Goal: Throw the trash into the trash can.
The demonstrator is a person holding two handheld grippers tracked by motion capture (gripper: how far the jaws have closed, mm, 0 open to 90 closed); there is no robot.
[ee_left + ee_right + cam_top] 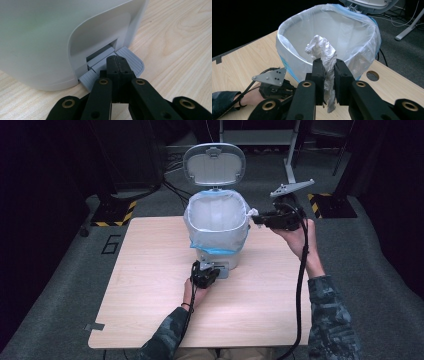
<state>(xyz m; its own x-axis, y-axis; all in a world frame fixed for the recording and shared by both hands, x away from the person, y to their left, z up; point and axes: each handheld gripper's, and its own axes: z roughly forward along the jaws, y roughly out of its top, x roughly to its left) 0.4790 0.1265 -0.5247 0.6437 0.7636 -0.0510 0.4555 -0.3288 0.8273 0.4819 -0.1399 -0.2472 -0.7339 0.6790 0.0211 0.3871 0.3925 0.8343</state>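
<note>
Right gripper view: right gripper (329,65) pinches crumpled tissue (322,51) over the bin (216,222) rim near desk's (150,285) far edge; v light, soft, crushable, hold mid-wad. Left gripper (117,64), jaws closed w/ nothing between, presses pedal (130,58)

tissue (322,51): crumpled white wad, I'm pinching it just above the rim
bin (216,251): lid standing open, bag-lined
pedal (130,60): grey, I'm pressing it
</note>
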